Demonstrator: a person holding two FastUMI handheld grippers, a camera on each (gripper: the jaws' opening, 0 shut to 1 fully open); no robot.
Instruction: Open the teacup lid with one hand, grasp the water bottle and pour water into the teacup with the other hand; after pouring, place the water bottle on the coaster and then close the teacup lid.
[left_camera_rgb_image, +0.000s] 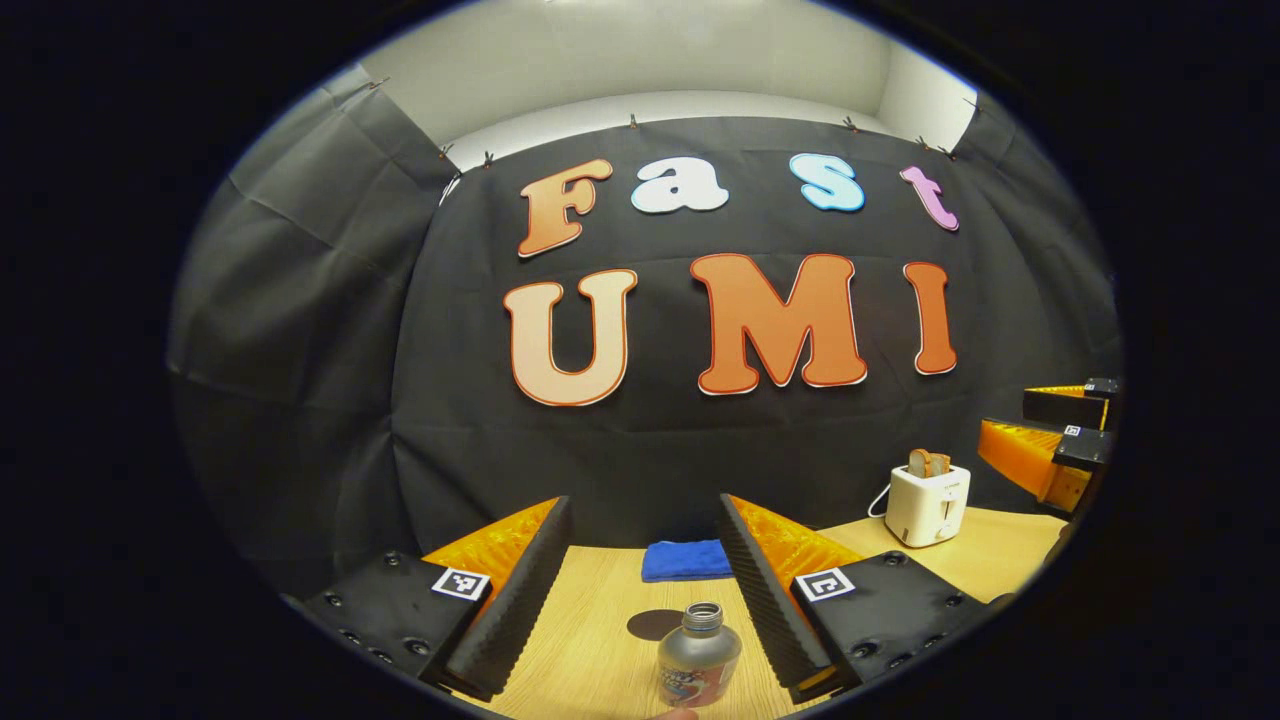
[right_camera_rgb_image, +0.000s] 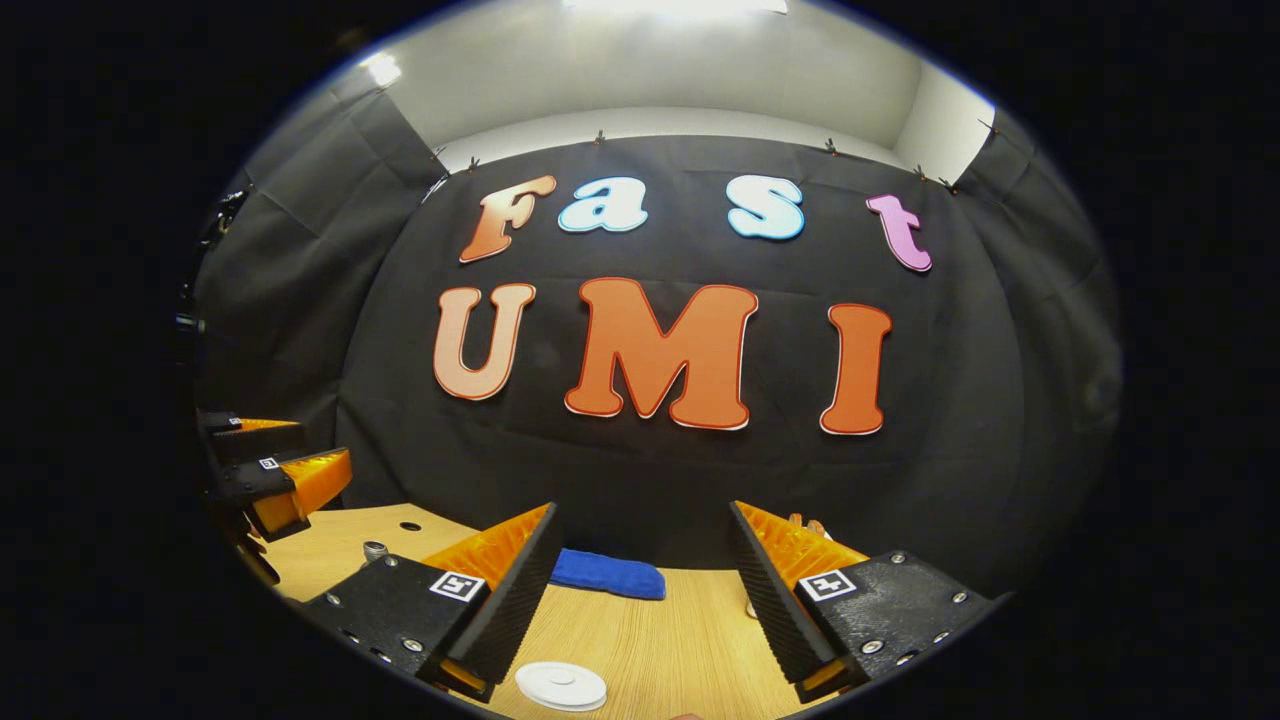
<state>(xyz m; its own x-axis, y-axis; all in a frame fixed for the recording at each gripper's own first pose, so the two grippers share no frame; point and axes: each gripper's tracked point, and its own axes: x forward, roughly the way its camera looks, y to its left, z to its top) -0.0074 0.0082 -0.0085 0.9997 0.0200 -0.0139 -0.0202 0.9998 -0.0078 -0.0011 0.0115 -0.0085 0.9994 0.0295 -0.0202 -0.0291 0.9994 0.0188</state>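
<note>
Both grippers hovered level above the wooden table (left_camera_rgb_image: 600, 640), fingers spread wide and holding nothing. The left gripper (left_camera_rgb_image: 640, 600) framed the uncapped water bottle (left_camera_rgb_image: 698, 660) standing between its fingers (touching neither), with a toaster (left_camera_rgb_image: 928, 503) far right. The right gripper (right_camera_rgb_image: 640, 600) looked over a white coaster (right_camera_rgb_image: 561, 686) and a blue cloth (right_camera_rgb_image: 608, 575).

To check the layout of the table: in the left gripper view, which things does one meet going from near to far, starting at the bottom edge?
water bottle → dark round coaster → blue cloth at the table's far edge, by the wall.
</note>
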